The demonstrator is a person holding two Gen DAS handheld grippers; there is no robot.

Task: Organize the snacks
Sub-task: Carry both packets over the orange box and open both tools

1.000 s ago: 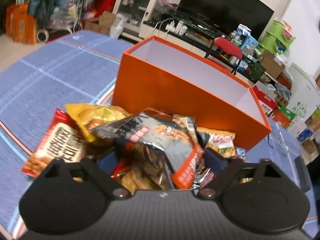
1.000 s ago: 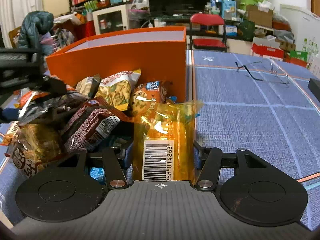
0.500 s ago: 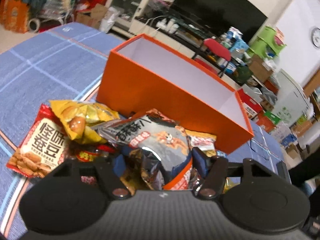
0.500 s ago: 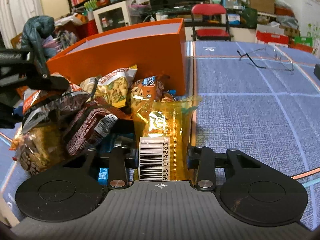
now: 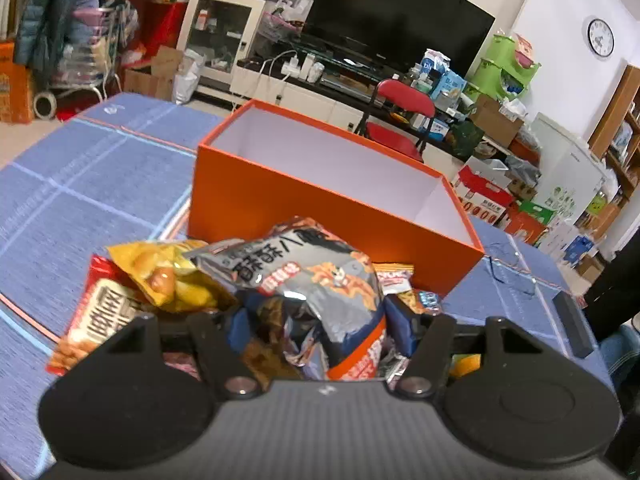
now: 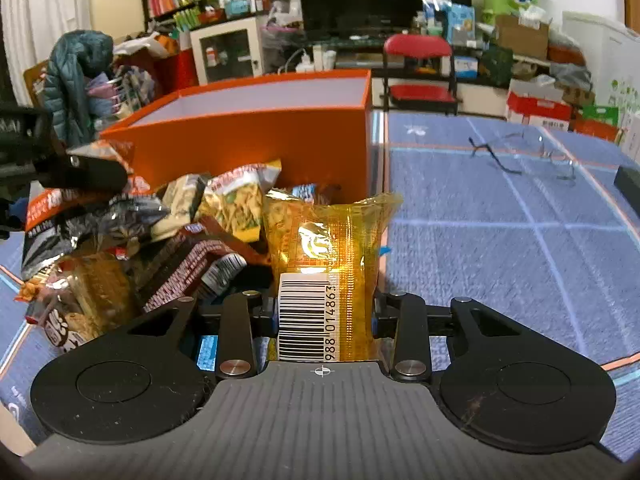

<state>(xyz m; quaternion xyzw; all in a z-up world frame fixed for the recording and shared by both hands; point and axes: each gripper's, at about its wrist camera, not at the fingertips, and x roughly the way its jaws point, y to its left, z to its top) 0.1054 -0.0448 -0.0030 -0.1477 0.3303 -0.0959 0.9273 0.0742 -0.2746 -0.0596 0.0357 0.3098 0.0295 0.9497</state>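
Two hand-held grippers are clamped on light, crinkly packets: the right hand-held gripper point(image 6: 325, 320) pinches the slippery golden packet point(image 6: 328, 256) near its barcode end, the left hand-held gripper point(image 5: 316, 328) the grey bag point(image 5: 316, 280), orange box point(image 5: 320, 208) just beyond both.

surface: blue cloth point(image 6: 500, 240) with pale grid lines
on it: orange box point(image 5: 304, 208), snack pile point(image 6: 168, 240), glasses point(image 6: 520, 156)
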